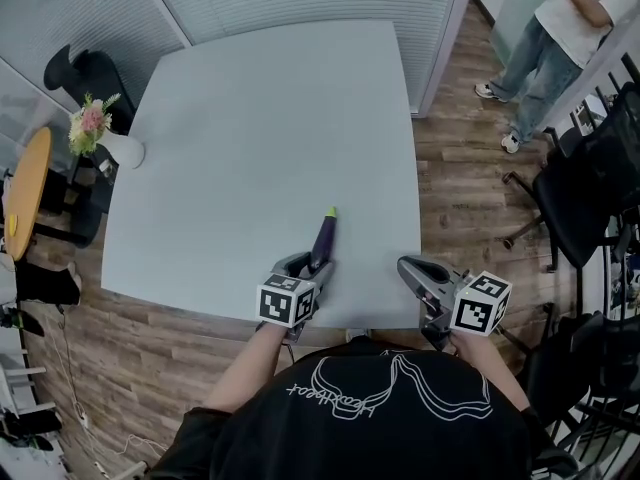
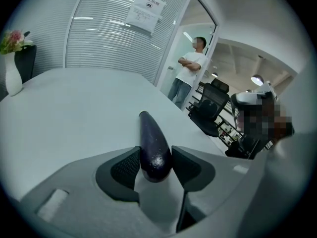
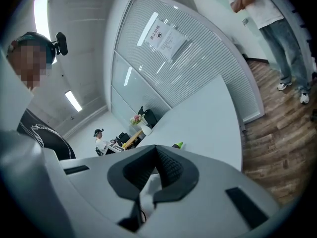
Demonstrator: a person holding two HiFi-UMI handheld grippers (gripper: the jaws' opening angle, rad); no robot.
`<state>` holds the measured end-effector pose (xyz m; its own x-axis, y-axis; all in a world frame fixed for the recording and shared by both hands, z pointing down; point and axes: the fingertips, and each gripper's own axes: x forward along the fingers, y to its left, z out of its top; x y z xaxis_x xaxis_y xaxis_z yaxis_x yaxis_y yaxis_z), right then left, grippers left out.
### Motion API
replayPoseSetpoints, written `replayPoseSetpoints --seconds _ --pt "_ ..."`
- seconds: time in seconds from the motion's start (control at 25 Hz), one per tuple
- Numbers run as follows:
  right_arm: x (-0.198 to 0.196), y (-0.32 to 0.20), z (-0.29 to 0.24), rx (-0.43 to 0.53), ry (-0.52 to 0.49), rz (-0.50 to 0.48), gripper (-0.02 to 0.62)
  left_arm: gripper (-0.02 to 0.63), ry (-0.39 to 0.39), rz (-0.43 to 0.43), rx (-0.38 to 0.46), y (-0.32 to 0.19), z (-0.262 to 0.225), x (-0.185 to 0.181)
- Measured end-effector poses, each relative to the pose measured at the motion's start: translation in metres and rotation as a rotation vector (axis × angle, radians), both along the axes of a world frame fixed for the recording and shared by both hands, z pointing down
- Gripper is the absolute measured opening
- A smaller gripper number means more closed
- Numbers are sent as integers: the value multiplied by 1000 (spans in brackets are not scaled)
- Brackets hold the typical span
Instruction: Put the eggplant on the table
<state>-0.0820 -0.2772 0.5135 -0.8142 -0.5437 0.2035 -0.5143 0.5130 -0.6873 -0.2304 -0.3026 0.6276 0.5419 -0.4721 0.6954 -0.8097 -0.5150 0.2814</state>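
A dark purple eggplant [image 1: 323, 240] with a green stem end points away from me over the near part of the pale grey table [image 1: 260, 118]. My left gripper [image 1: 307, 266] is shut on its thick end. In the left gripper view both pads press the eggplant [image 2: 152, 145], which lies low over the table [image 2: 74, 103]; whether it touches the top I cannot tell. My right gripper [image 1: 415, 273] hovers at the table's near right edge, shut and empty. In the right gripper view its pads [image 3: 171, 167] meet, and the eggplant's green tip [image 3: 177, 145] peeks above them.
A white vase with flowers [image 1: 110, 143] stands at the table's far left corner. A person [image 1: 560, 28] stands on the wood floor at the far right, near black office chairs [image 1: 590, 188]. A round orange table [image 1: 25, 188] is at the left. Glass partitions with blinds back the table.
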Motion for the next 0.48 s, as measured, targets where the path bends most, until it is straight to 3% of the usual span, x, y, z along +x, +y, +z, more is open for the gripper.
replayPoseSetpoints --seconds 0.16,0.48 --pt "4 6 6 -23 23 14 9 206 -56 30 17 -1 5 0" --pt "12 11 9 -32 24 32 9 206 -97 46 1 2 16 2"
